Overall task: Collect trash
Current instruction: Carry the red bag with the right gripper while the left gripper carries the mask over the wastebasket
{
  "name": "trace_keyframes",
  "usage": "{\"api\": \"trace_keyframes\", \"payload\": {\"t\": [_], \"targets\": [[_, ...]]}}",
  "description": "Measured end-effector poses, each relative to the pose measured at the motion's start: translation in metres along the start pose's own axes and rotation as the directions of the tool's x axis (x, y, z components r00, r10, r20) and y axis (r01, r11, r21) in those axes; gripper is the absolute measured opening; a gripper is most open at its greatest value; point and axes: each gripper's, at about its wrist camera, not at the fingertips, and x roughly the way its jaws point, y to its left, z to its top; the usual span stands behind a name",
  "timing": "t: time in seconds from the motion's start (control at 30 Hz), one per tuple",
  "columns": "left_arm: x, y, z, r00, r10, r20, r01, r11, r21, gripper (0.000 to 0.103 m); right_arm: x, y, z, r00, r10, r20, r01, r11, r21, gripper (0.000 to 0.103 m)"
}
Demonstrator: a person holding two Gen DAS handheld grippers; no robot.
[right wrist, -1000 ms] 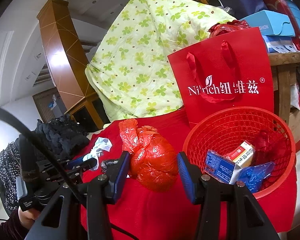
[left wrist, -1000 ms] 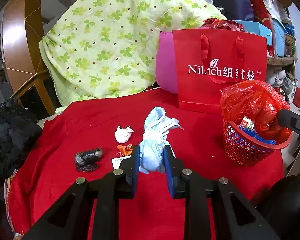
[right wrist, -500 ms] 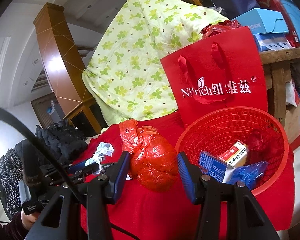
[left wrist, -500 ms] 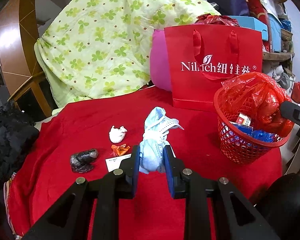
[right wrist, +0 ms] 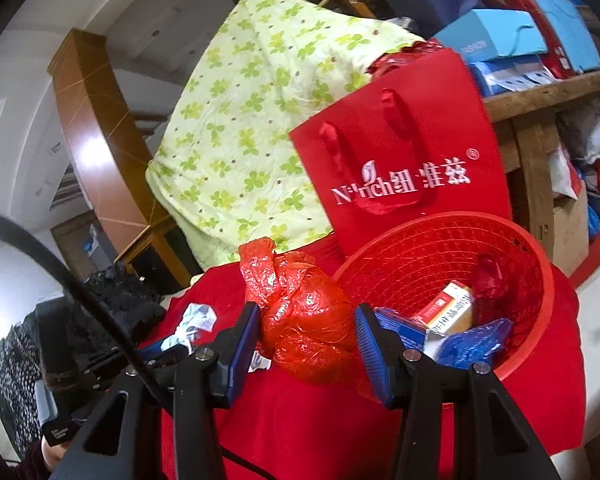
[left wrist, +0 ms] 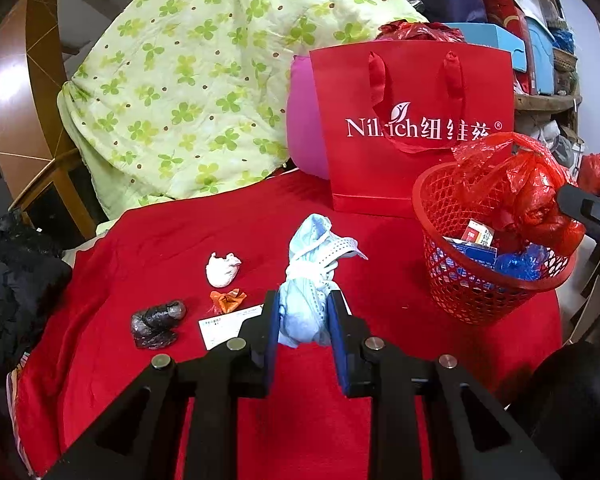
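Both hand-held grippers are clamped on trash: the right gripper [right wrist: 307, 342] grips a knotted red plastic bag [right wrist: 306, 320] between its blue pads, held at the near-left rim of the red basket [right wrist: 540, 264], while the left gripper [left wrist: 303, 318] pinches a bundled light-blue face mask [left wrist: 306, 280] above the red tablecloth [left wrist: 140, 248]. At the far side a green clover-print quilt [left wrist: 204, 92] is heaped behind the table, with a red paper gift bag [left wrist: 416, 128] standing upright to its right, just behind the basket. The basket sits at the right side of the cloth and holds a small red-and-white carton [right wrist: 448, 308], a blue packet [right wrist: 400, 328] and blue plastic film [right wrist: 476, 344]. Left of the mask, loose on the cloth, lie a white slip of paper [left wrist: 228, 326], a dark crumpled wrapper [left wrist: 156, 322], a white wad of tissue [left wrist: 223, 269] and, smallest, an orange scrap [left wrist: 227, 300].
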Motion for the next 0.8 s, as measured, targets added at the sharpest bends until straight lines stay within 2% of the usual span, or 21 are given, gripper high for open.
{"api": "trace_keyframes", "payload": {"t": [0.8], "targets": [[0.005, -0.056, 0.038, 0.996, -0.077, 0.045, 0.072, 0.992, 0.103, 0.026, -0.021, -0.041, 0.015, 0.996, -0.072, 0.051, 0.069, 0.996, 0.063, 0.053]]}}
